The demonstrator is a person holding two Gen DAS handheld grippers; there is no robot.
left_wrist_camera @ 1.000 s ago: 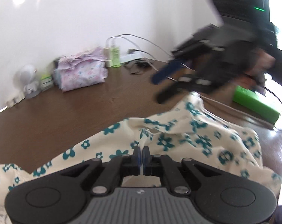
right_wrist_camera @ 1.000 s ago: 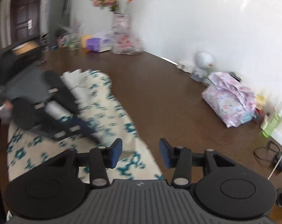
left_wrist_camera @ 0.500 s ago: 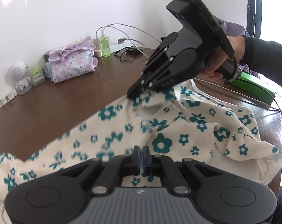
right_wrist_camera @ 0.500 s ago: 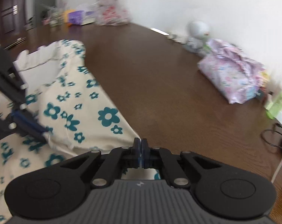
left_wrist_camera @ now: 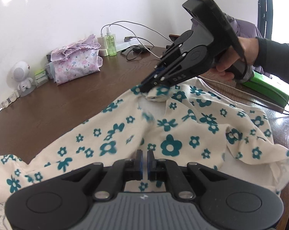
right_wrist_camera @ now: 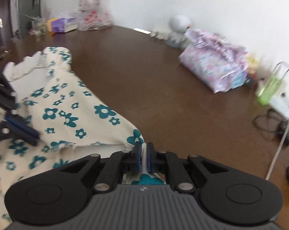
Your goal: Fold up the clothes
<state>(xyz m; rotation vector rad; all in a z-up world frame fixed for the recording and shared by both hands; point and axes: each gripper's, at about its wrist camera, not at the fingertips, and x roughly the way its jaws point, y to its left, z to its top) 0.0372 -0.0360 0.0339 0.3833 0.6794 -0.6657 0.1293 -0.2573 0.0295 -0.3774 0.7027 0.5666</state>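
One cream garment (left_wrist_camera: 169,132) printed with teal flowers is spread over the dark brown surface (left_wrist_camera: 83,95), and it is the only piece of clothing laid out flat there. In the left wrist view, going from left to right along the wall, one small white round-headed figure (left_wrist_camera: 22,76) is seen, then one pink floral fabric pouch (left_wrist_camera: 75,63) with a ruffled top; what is inside cannot be told. Next come one white charger (left_wrist_camera: 103,47) and one bottle of green liquid (left_wrist_camera: 111,43), then a white power strip (left_wrist_camera: 125,44) with cables. Further right, the right tool (left_wrist_camera: 144,89) is held by a hand (left_wrist_camera: 238,57) in a dark sleeve, and its tips are closed on a bunched fold of the garment at the far edge. One green object (left_wrist_camera: 267,90) lies behind it on the surface. At the bottom of this view the left tool (left_wrist_camera: 144,164) is closed to a narrow slit over the garment; whether cloth is pinched between the pads cannot be told here.

In the right wrist view, the left tool's blue-padded fingers (right_wrist_camera: 22,129) are seen at the left edge, pressed against the garment's cloth. A white strip of the garment is clamped between the right tool's pads (right_wrist_camera: 137,157). At the far left end of the surface, one vase of flowers (right_wrist_camera: 87,5) stands.
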